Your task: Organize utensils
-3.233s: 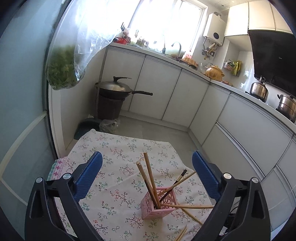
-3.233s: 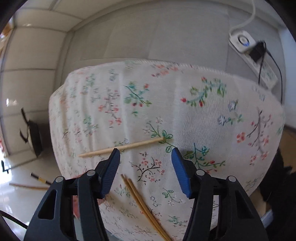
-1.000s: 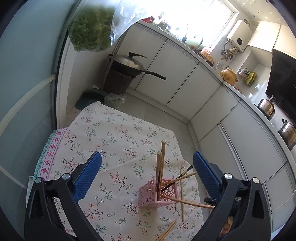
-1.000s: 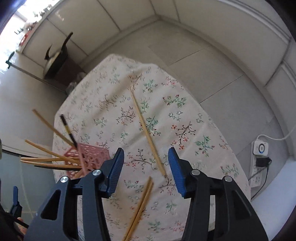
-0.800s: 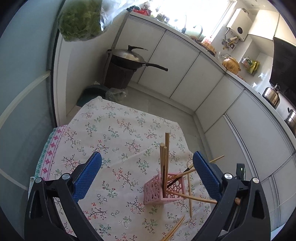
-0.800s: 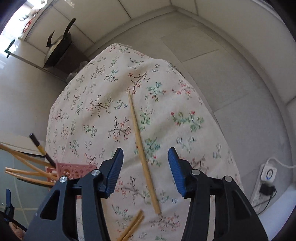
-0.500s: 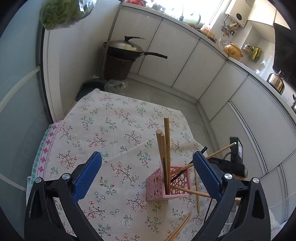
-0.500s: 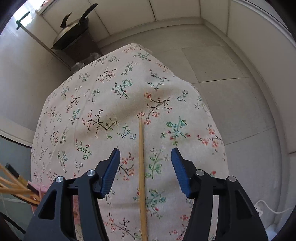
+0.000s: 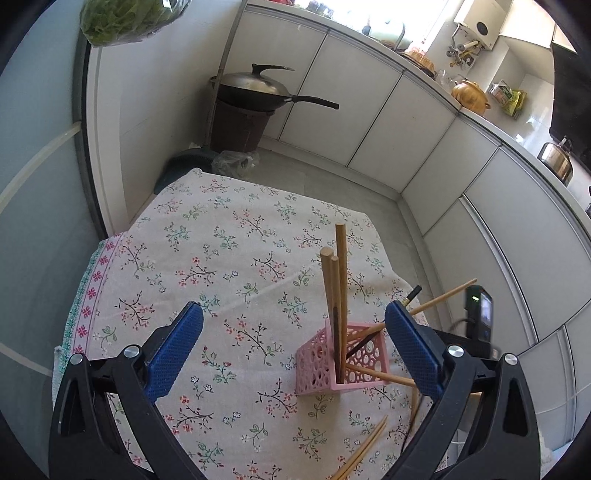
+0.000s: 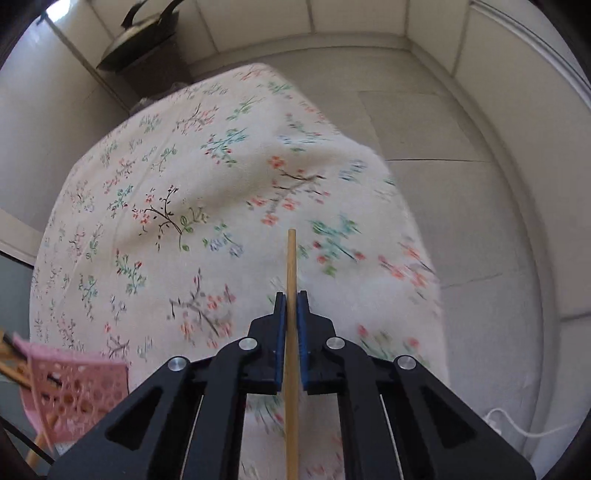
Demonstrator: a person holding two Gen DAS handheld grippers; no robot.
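A pink perforated holder (image 9: 343, 360) stands on the floral tablecloth (image 9: 221, 258) with several wooden chopsticks (image 9: 334, 291) and one dark one in it. Two loose chopsticks (image 9: 364, 448) lie in front of it. My left gripper (image 9: 291, 343) is open and empty above the cloth, left of the holder. My right gripper (image 10: 291, 295) is shut on a wooden chopstick (image 10: 291, 258) that points forward over the cloth; the holder (image 10: 70, 384) is at its lower left.
A lidded wok (image 9: 255, 86) sits on a dark stand beyond the table. White cabinets (image 9: 369, 110) run along the back and right. A bag of greens (image 9: 125, 18) hangs at top left. A power strip cable (image 10: 517, 428) lies on the floor at right.
My right gripper came down over the single chopstick and closed on it. My left gripper has tilted and shifted a little, still open.
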